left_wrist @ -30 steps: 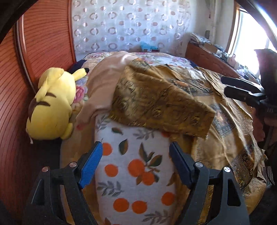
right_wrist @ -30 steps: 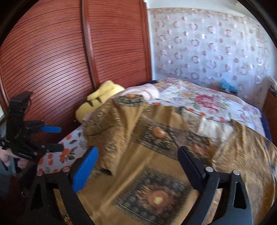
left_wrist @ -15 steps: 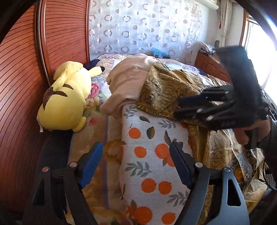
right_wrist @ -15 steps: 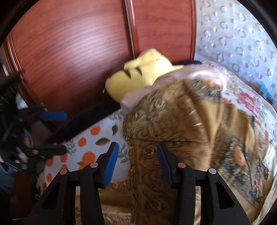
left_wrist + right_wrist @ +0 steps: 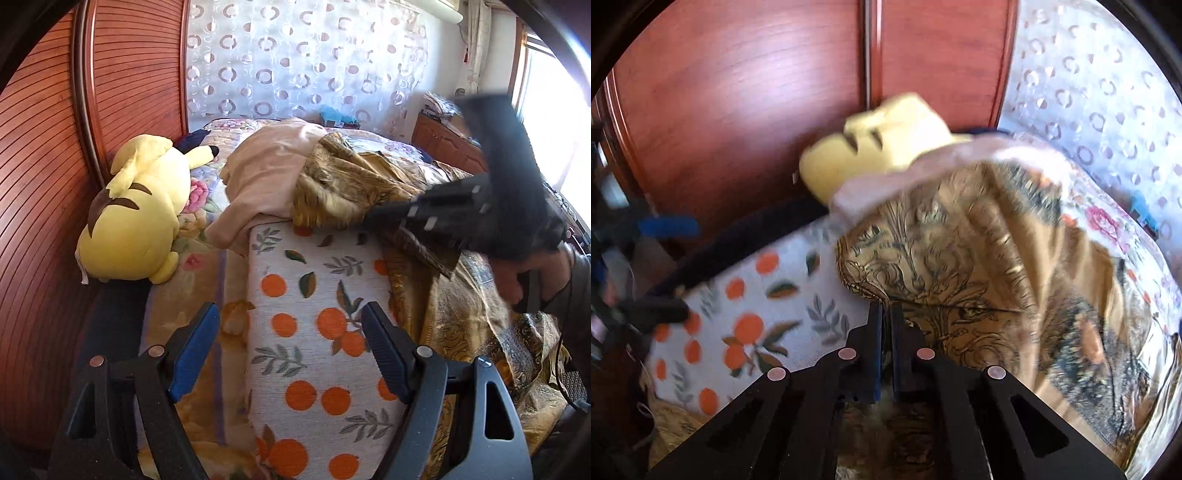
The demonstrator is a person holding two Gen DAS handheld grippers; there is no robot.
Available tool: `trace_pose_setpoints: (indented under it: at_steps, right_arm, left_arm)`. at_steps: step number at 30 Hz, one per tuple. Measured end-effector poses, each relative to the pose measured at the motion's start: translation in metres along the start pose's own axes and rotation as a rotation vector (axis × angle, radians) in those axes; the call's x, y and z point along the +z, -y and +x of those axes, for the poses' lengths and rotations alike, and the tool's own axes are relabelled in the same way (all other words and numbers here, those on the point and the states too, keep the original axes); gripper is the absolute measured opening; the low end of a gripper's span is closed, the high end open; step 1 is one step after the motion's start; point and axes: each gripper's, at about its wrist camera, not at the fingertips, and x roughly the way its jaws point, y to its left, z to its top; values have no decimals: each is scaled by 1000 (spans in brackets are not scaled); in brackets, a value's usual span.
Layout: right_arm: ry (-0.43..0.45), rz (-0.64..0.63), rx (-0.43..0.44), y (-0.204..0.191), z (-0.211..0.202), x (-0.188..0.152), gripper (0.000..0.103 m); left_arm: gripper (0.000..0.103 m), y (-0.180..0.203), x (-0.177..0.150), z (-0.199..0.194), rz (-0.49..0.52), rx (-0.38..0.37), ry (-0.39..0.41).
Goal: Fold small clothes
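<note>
Only the right wrist view shows the grip: right gripper (image 5: 886, 314) closed, jaws pinching the near edge of the gold cloth (image 5: 960, 266) where it lies against the orange-print cushion (image 5: 753, 314). From the left wrist view that gripper (image 5: 376, 216) is a dark blur over the cloth (image 5: 343, 188), fingertips hidden in the folds; the hand (image 5: 528, 273) holding it shows at right. Left gripper (image 5: 288, 339) open, nothing between the jaws, hovering above the cushion (image 5: 314, 288). Left view also shows a pink garment (image 5: 269, 173) heaped beside and partly under the gold cloth, and a yellow plush (image 5: 136, 218) lying left of the cushion. Surface: a bed (image 5: 207, 254) with floral cover. Room: reddish slatted wood wall (image 5: 40, 155) at left, circle-patterned curtain (image 5: 295, 62) behind, bright window (image 5: 554, 110) at right.
</note>
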Motion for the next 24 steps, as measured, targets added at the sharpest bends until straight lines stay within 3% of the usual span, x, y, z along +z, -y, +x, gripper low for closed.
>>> trace_pose_setpoints:
  at_steps: [6,8,14,17,19,21,24]
  right_arm:
    - [198,155,3,45,-66,-2,3]
    - [220,247,-18,70,-81,-15,3]
    - [141,344,-205,106,-86,-58,7]
    - [102,363,-253,116,-77,-72,11]
    - [86,364,-282,118,-74,-75,19]
    - [83,375,-286,117,-72,-76,39]
    - [99,375,-277,117,-83,-79,44]
  left_arm:
    - [80,26,6,5,29,-45,7]
    - [80,38,8,8,44,-66,7]
    - [80,72,11,24,98,-103,-18]
    - [80,83,11,33,119,-96,-35]
    - [80,86,12,37,125,-92,-47]
    - [80,89,12,41,133,-77,-52]
    - [80,94,16,42,140,-66,-49]
